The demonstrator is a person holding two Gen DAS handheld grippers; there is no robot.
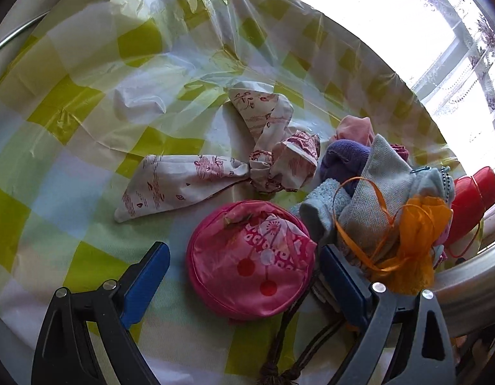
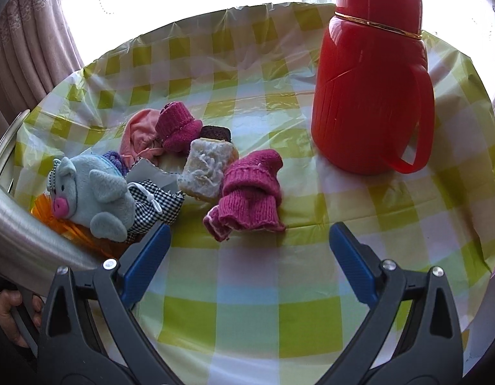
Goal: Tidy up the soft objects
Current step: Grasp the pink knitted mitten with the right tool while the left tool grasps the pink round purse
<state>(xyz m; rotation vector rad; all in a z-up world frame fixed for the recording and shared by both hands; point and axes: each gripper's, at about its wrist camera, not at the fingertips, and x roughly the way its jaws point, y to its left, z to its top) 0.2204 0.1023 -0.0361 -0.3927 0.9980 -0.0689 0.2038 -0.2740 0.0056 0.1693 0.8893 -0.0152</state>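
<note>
Pink round pouch (image 1: 250, 261) only between left jaws; magenta knit (image 2: 247, 189) beyond right's, both apart.

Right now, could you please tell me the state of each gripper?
Left gripper: open, straddling the round pink pouch, not clamped on it.
Right gripper: open, holding nothing, above the checked tablecloth.

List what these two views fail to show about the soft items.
- Left wrist: dark cord beside the pink round pouch runs off the bottom edge.
- Left wrist: purple knit mostly buried under the blue cloth pile.
- Right wrist: orange mesh hidden behind the plush pig.
</note>
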